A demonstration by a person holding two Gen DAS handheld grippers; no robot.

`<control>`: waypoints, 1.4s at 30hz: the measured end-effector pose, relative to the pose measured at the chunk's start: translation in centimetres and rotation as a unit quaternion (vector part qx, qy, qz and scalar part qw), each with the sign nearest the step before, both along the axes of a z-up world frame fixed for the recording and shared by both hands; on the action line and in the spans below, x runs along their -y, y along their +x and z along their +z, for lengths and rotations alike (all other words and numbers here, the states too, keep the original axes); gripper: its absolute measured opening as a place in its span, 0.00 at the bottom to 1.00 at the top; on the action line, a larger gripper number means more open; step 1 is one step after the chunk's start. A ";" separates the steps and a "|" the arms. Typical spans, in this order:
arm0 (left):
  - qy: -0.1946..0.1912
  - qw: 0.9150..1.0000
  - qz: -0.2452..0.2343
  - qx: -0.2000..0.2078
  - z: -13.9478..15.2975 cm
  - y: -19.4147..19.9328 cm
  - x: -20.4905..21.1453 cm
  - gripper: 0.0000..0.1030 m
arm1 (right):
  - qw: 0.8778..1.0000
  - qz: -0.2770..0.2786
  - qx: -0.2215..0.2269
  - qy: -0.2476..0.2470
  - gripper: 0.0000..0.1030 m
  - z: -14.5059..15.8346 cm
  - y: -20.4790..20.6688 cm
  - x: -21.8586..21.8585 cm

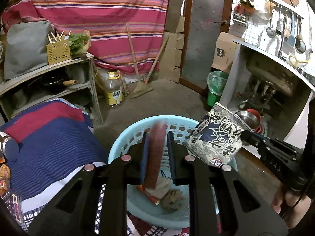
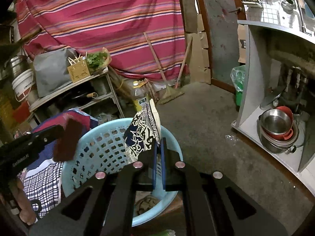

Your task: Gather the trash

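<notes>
Left gripper: poised over the pale blue basket, jaws parted a little around a dark red, blurred flat wrapper that hangs between the blue pads; the left wrist view shows a sliver of gap on the wrapper's right side, so a firm pinch cannot be confirmed.
Right gripper: jaws almost fully together, clamping the lower edge of a crumpled navy-and-white printed packet held above the basket's far rim.
Basket contents: only the left wrist view looks down to the bottom, where crumpled paper and an orange wrapper lie; the right wrist view catches just a scrap of them under its own frame.
Cross-views: each camera sees the other tool from the side, the right gripper entering from the right in the left view, the left gripper with its red wrapper at the left in the right view.
Bedding: a blue, red and checked cloth lies just left of the basket.
Stacked bowls: steel and red bowls under the counter, plain in the right wrist view, half hidden behind the packet in the left.
Middle distance: a yellow oil bottle, a broom and a green lined bin on the concrete floor.
Backdrop: a striped red curtain; hanging utensils show clearly in the left wrist view alone.
</notes>
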State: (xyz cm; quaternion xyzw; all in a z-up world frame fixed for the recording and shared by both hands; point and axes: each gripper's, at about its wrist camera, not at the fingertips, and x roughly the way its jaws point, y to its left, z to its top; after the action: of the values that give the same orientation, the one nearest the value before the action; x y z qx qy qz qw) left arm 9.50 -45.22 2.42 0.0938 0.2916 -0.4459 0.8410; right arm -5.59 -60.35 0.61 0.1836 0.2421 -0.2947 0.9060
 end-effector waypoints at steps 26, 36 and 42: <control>0.032 0.963 0.248 0.104 3.6 3.4 -23.4 0.95 | 0.999 0.017 -0.050 -0.010 0.56 -3.0 6.0 -4.7; 0.036 0.937 0.332 0.100 2.1 4.3 -34.0 0.95 | 0.995 0.060 0.003 -0.080 0.74 1.3 6.6 -12.5; 0.031 0.929 0.354 0.105 1.7 4.3 -37.1 0.95 | 0.985 0.129 0.021 -0.110 0.81 3.0 9.0 -20.3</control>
State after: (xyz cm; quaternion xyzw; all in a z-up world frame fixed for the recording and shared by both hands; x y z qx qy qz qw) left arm 13.77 -8.16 4.15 0.0572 0.2293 -0.0979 0.9667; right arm 3.41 -40.03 3.56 0.0558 0.2108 -0.1967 0.9559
